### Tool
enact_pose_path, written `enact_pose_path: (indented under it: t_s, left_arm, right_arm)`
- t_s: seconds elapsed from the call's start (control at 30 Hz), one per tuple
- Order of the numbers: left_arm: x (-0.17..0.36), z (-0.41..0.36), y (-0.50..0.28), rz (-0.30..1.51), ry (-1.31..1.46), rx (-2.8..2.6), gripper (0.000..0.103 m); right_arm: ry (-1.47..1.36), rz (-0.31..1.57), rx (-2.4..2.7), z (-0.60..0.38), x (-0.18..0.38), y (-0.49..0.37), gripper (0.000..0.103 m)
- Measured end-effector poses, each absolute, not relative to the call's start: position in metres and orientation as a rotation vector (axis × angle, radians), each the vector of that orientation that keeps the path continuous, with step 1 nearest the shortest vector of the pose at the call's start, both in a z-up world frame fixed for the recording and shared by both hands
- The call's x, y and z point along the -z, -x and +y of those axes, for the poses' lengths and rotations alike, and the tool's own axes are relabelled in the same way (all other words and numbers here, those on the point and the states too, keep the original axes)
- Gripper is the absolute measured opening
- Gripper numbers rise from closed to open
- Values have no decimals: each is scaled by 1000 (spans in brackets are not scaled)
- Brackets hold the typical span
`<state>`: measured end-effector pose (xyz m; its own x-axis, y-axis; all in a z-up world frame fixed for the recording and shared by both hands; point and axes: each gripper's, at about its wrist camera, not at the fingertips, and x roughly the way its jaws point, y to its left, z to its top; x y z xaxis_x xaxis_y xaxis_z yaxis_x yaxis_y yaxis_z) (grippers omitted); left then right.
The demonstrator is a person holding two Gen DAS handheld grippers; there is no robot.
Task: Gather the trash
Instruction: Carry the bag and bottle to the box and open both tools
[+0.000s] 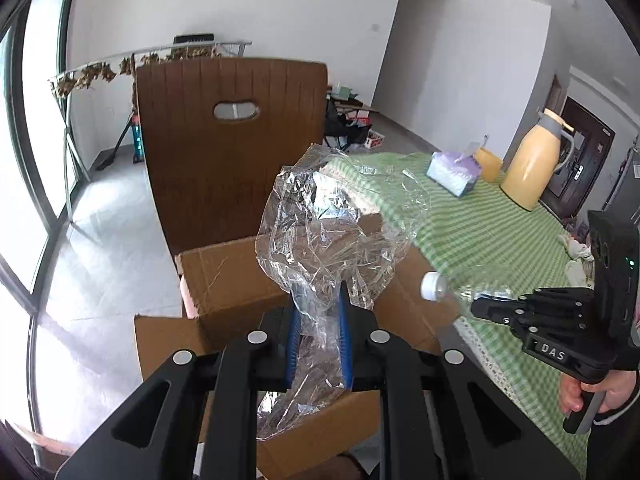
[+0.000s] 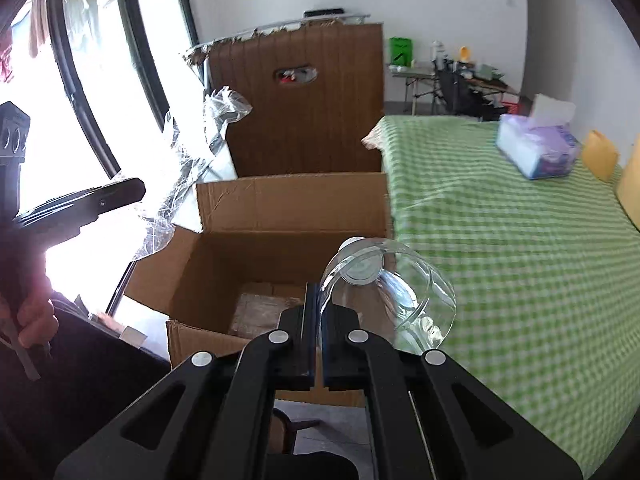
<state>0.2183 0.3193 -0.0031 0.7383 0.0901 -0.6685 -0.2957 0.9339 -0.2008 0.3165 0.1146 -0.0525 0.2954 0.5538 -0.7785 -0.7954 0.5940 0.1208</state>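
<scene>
1. While the box (image 2: 256,256) sits open on a chair (image 1: 224,152) beside the table (image 2: 520,240), only flat packing shows on its floor; collection is judged at an early stage.
2. The left gripper (image 1: 318,320) pinches crumpled plastic film (image 1: 328,232), held above the box and not yet dropped.
3. The right gripper (image 2: 318,312) is clamped tight on a clear bottle (image 2: 384,284), capped, hanging over the box's table-side edge; release remains.
</scene>
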Motion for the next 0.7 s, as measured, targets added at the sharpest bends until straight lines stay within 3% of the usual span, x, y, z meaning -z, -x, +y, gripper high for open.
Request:
enact_pose_path:
  t_s: [0.23,0.43,0.53,0.6,0.63,0.7]
  left_arm:
    - [95,349,-245,940,376,-236,14]
    - [135,367,-256,1013,413,-236,15]
    - [139,355,-260,1016,398,-273,33]
    - [138,353,-262,992,411,-270,56]
    - [136,354,-264,974,413,-272,62]
    - [130,358,-260,948,400,-289,69]
  right_arm:
    - [472,1066,-938,182,126,-341,2]
    - [520,1127,-942,193,153,-350,2]
    - [527,1145,-940,200,160,-352,4]
    - [521,1148,-933,201,162,-354,29]
    - [513,1149,-938,201,161,-355,54]
    - [502,1126,-948,203,156,-355,60]
